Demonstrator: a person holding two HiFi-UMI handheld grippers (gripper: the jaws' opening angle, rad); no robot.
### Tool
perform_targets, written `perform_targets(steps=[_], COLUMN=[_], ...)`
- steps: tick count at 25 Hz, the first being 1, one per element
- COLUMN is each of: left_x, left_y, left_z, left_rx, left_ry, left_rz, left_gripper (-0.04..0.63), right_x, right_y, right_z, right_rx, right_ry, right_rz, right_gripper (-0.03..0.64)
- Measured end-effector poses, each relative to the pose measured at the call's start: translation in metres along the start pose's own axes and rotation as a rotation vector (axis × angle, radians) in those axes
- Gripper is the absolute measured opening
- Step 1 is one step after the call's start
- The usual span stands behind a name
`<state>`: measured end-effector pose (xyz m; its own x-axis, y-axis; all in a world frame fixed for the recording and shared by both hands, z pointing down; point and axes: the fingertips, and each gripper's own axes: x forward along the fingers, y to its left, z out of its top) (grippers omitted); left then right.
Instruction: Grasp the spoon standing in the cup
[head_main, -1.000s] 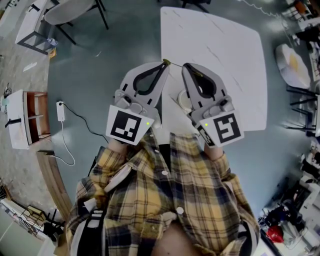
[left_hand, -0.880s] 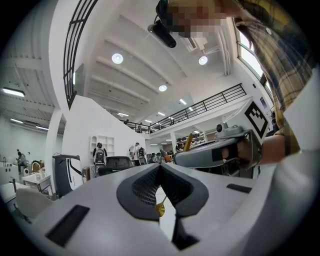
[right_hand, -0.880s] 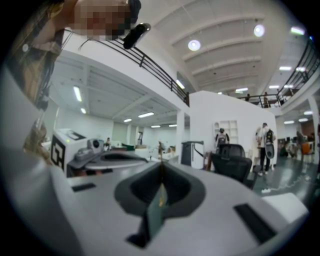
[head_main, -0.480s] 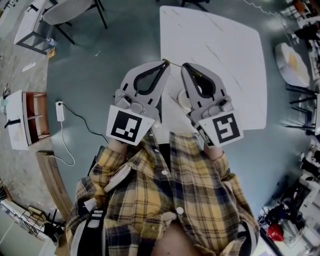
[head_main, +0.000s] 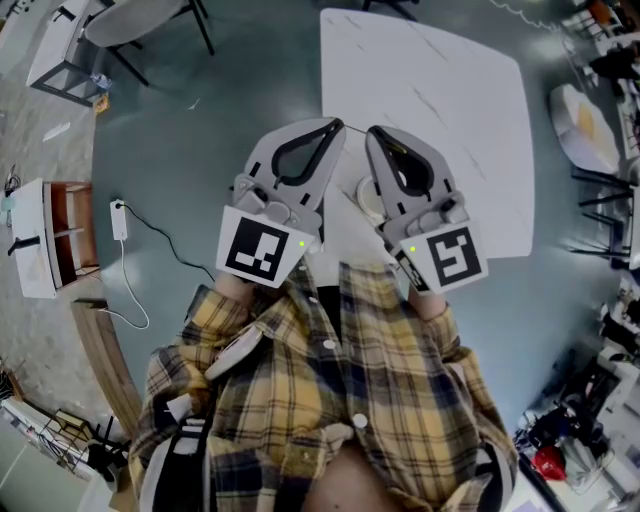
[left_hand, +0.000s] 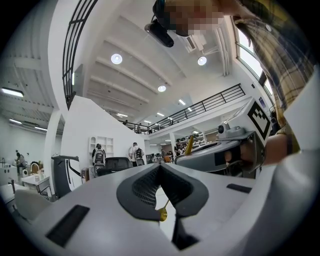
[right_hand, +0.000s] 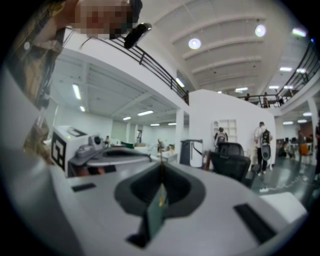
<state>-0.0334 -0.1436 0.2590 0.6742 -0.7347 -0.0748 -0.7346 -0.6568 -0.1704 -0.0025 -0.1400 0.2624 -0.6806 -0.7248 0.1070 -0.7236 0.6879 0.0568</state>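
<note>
white table (head_main: 430, 110) bare beyond the cup (head_main: 368, 197), left gripper (head_main: 338, 125) and right gripper (head_main: 372, 133) close either side, open floor (head_main: 200, 150) leftward

My shirt (head_main: 400, 380) was plaid: yellow, dark blue and white. My left tongs (head_main: 340, 124) and right tongs (head_main: 371, 130) were grey with black linings. Their marker cubes (head_main: 262, 248) bore black-and-white squares. The worktop (head_main: 440, 100) was white and faintly veined, the floor (head_main: 200, 150) grey-blue, and the spoon (left_hand: 162, 214) gold.

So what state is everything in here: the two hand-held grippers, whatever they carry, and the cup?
Left hand-held gripper: shut, pinching a small gold spoon.
Right hand-held gripper: shut on a thin gold stick that pokes up past its tips.
Cup: standing on the white table, largely hidden between the grippers; contents unseen.
</note>
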Motion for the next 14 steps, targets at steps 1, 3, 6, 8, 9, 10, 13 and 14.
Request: perform_targets(steps=[1, 3, 6, 8, 9, 10, 13, 14], left_x=[0.001, 0.003, 0.005, 0.006, 0.007, 0.008, 0.009, 0.01], left_y=[-0.001, -0.002, -0.002, -0.002, -0.002, -0.002, -0.003, -0.003], left_z=[0.001, 0.005, 0.007, 0.009, 0.011, 0.013, 0.019, 0.022], left_rx=[0.006, 0.018, 0.032, 0.04, 0.044, 0.05, 0.073, 0.081], left_ry=[-0.004, -0.013, -0.027, -0.039, -0.043, -0.048, -0.07, -0.078], left_rz=[-0.003, -0.013, -0.027, -0.037, -0.045, -0.056, -0.094, -0.107], left_gripper=[0.015, 0.015, 0.015, 0.015, 0.015, 0.015, 0.015, 0.015], right_x=[-0.001, -0.002, -0.003, -0.004, -0.005, -0.006, -0.008, -0.008], right_y=[0.0, -0.001, -0.003, -0.005, -0.006, -0.007, -0.008, -0.009], right_z=[0.0, 0.0, -0.002, -0.003, -0.003, -0.003, -0.002, -0.002], right_rx=[0.0, 0.001, 0.006, 0.01, 0.011, 0.011, 0.007, 0.005], right_ry=[0.002, 0.003, 0.006, 0.006, 0.006, 0.005, 0.001, -0.001], right_rz=[-0.001, -0.001, -0.002, -0.003, -0.005, -0.008, -0.02, -0.023], right_gripper=[0.032, 0.032, 0.032, 0.032, 0.032, 0.032, 0.032, 0.032])
